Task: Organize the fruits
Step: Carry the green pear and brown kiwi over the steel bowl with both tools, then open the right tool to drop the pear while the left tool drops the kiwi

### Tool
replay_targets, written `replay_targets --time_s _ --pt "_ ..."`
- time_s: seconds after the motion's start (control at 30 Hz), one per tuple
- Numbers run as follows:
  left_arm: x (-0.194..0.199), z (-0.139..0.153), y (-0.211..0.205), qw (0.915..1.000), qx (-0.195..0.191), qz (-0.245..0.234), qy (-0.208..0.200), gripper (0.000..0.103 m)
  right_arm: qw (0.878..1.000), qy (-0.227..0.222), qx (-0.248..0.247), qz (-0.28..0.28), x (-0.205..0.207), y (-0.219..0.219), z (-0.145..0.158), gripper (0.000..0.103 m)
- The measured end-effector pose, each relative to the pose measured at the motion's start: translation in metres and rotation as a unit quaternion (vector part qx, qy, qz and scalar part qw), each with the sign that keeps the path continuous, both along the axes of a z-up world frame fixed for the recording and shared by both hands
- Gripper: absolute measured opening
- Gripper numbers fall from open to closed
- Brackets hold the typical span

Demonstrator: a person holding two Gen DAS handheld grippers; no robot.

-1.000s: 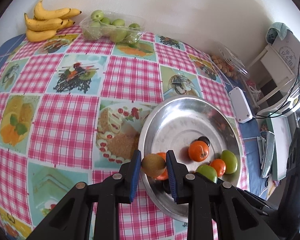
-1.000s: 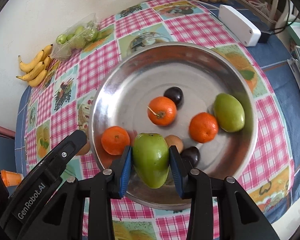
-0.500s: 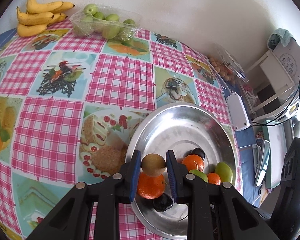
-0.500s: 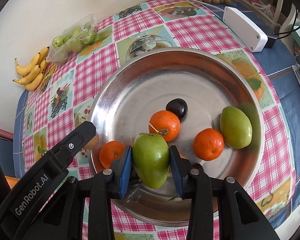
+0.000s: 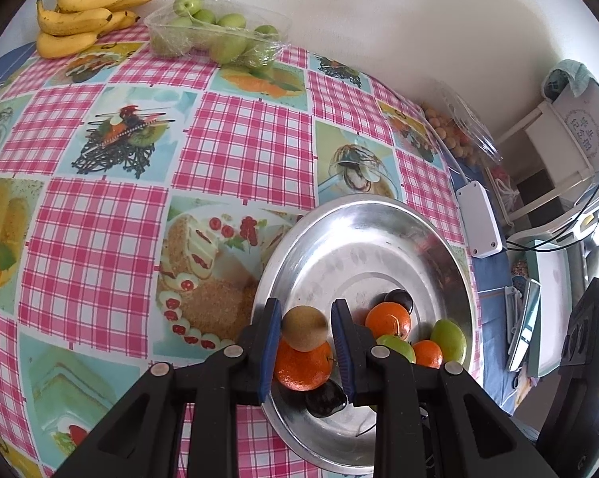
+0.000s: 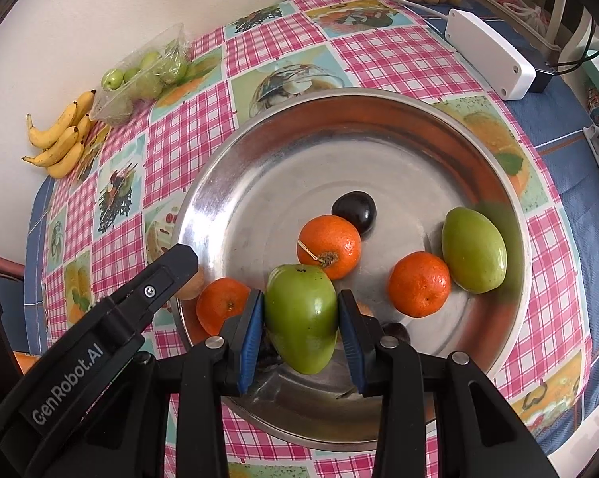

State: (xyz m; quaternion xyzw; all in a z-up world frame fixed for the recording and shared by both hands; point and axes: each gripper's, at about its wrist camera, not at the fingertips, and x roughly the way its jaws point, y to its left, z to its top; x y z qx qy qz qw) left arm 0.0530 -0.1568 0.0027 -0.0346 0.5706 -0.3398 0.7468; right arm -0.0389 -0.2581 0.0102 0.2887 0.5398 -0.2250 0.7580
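A round steel tray holds oranges, green fruits and dark plums. My left gripper hangs over the tray's near-left rim with a brown kiwi between its blue pads. Its jaws are opening, and a thin gap shows at the right pad. The kiwi sits right above an orange. In the right wrist view the tray fills the middle. My right gripper is shut on a green mango-shaped fruit above the tray's near part. The left gripper's finger reaches in from the left.
Bananas and a clear box of small green fruits lie at the far edge by the wall. A clear box of small brown fruits and a white power box sit to the right of the tray. The checked tablecloth stretches left.
The left gripper has carried the kiwi further over the tray, above an orange, and its pads have spread a little. The right gripper still holds the green fruit in about the same place.
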Motion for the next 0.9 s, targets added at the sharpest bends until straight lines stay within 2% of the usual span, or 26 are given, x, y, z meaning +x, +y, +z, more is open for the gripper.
replay_targets --time_s 0.37,0.6,0.73,0.9 --pt "-0.001 0.006 0.001 1.0 0.006 -0.001 0.006 0.03 1.0 -0.004 -0.001 0.007 0.002 0.001 0.002 0.039" --pt "0.005 0.013 0.014 0.9986 0.046 0.014 -0.022 0.032 1.0 -0.004 -0.003 0.009 0.002 0.001 0.003 0.039" --pt "0.013 0.01 0.026 0.9952 0.08 0.036 -0.042 0.054 1.0 -0.003 -0.003 0.01 0.003 0.001 0.002 0.039" --pt "0.023 -0.003 0.042 0.9899 0.119 0.067 -0.037 0.067 1.0 -0.005 -0.008 0.008 0.003 0.001 0.004 0.039"
